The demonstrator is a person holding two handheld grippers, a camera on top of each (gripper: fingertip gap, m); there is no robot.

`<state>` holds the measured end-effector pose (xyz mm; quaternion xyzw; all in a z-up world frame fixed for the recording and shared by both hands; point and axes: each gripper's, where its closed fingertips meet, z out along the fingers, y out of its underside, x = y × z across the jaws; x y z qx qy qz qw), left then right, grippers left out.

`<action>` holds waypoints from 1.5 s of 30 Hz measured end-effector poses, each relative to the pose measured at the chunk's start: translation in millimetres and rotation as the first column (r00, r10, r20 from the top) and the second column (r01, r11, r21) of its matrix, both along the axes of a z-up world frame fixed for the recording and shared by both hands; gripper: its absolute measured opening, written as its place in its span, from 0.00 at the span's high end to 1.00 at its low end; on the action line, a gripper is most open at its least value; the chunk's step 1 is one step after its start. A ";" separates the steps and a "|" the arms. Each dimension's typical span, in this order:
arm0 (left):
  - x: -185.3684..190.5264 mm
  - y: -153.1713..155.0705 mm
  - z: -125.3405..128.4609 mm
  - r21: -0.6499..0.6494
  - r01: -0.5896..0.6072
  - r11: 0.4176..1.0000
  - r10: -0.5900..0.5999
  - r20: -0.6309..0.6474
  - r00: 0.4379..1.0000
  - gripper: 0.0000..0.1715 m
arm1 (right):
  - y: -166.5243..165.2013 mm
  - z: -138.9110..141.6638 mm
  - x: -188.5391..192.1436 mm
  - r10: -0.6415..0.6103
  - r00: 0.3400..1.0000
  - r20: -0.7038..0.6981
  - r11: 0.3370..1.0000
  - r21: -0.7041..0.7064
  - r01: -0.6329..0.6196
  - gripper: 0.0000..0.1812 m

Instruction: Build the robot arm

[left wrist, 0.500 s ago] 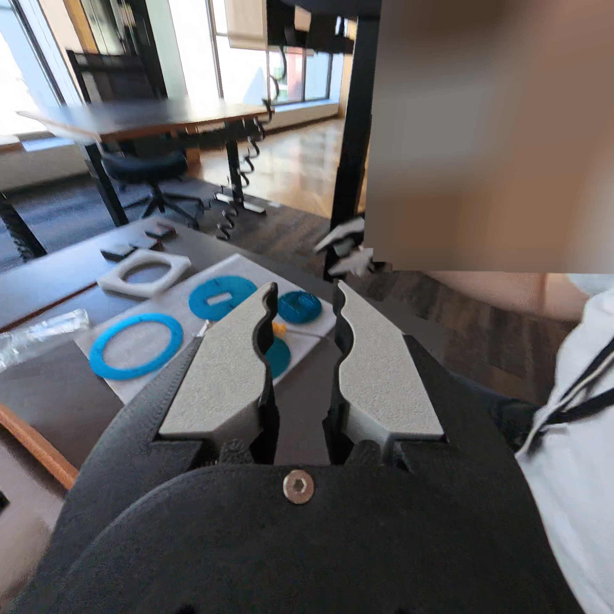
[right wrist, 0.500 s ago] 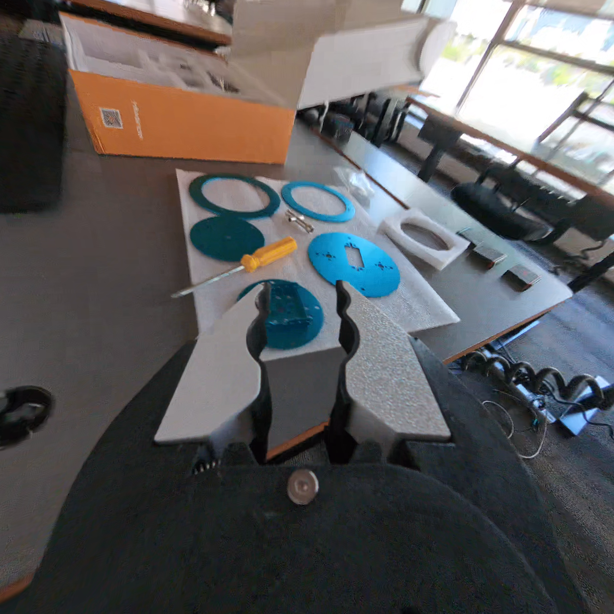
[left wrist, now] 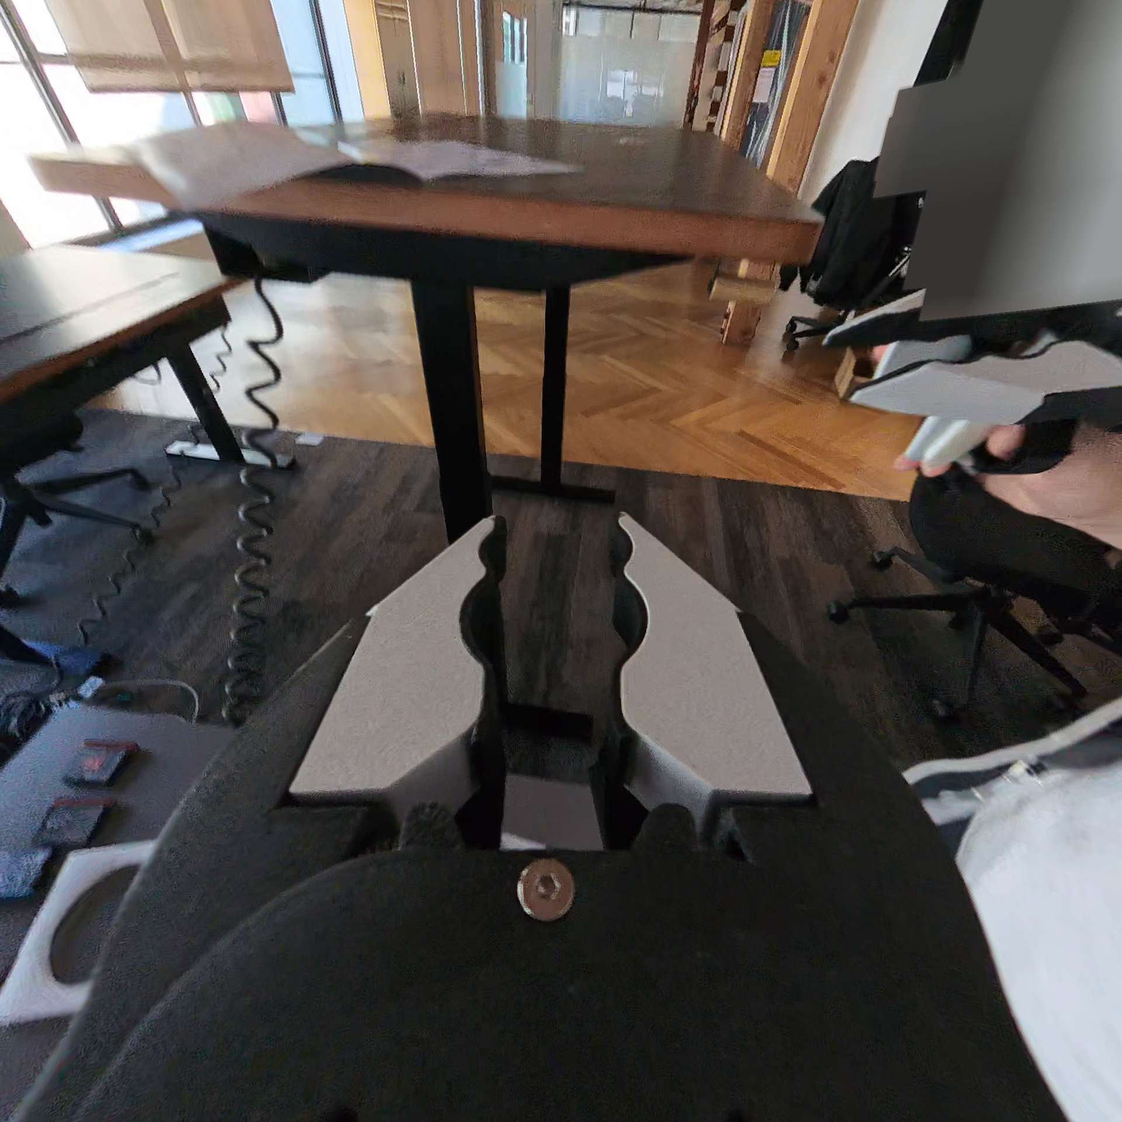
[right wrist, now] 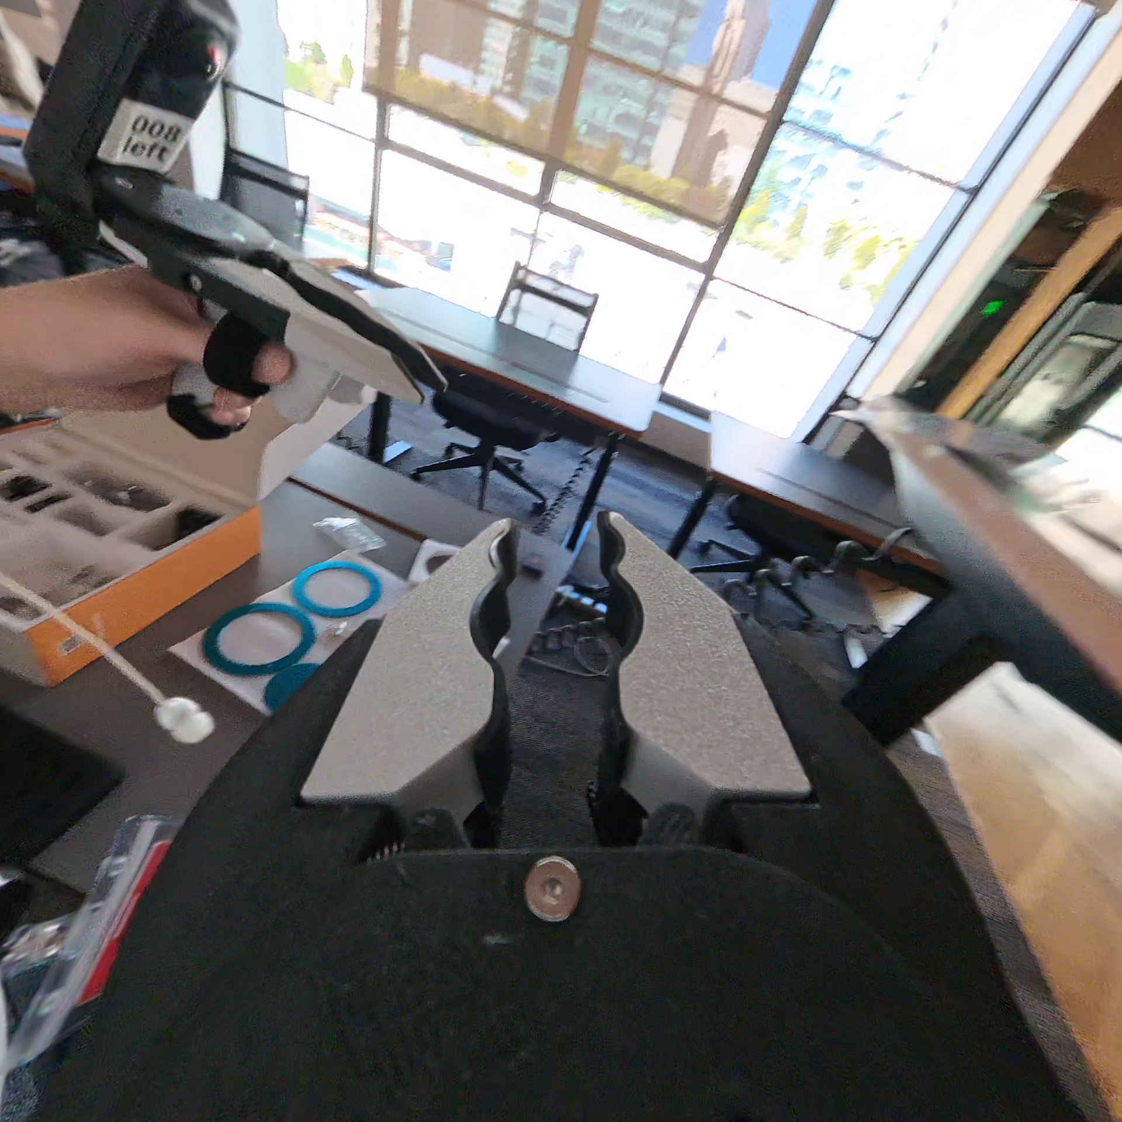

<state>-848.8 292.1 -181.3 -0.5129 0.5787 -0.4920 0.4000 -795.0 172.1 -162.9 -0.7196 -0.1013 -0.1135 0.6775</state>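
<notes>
My left gripper (left wrist: 558, 528) is open and empty, held in the air, pointing over the dark floor toward a raised wooden desk (left wrist: 486, 206). My right gripper (right wrist: 555, 528) is open and empty, pointing toward the windows past the table edge. It also shows at the right edge of the left wrist view (left wrist: 965, 376), held by a hand. The left gripper shows at upper left of the right wrist view (right wrist: 316, 328), also in a hand. Below it lie two blue rings (right wrist: 337, 586) (right wrist: 258, 637) and a blue disc (right wrist: 291, 683) on a white foam sheet (right wrist: 188, 652).
An open orange box (right wrist: 146, 583) stands on the table at left. A white foam frame (left wrist: 61, 929) and small dark blocks (left wrist: 91, 765) lie near the table edge. A clear plastic bag (right wrist: 349, 531), office chairs (right wrist: 486, 425), coiled cables (left wrist: 255, 607) and other desks surround.
Both grippers have swung up and away from the blue parts on the table. They now face the room, and most of the parts have dropped out of view. Both stay open.
</notes>
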 end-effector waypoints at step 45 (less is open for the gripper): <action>448.3 93.0 113.8 0.099 0.105 0.990 -0.117 0.116 0.986 0.65 | 8.7 94.9 502.1 -0.542 0.835 -0.099 0.839 -0.129 0.529 0.75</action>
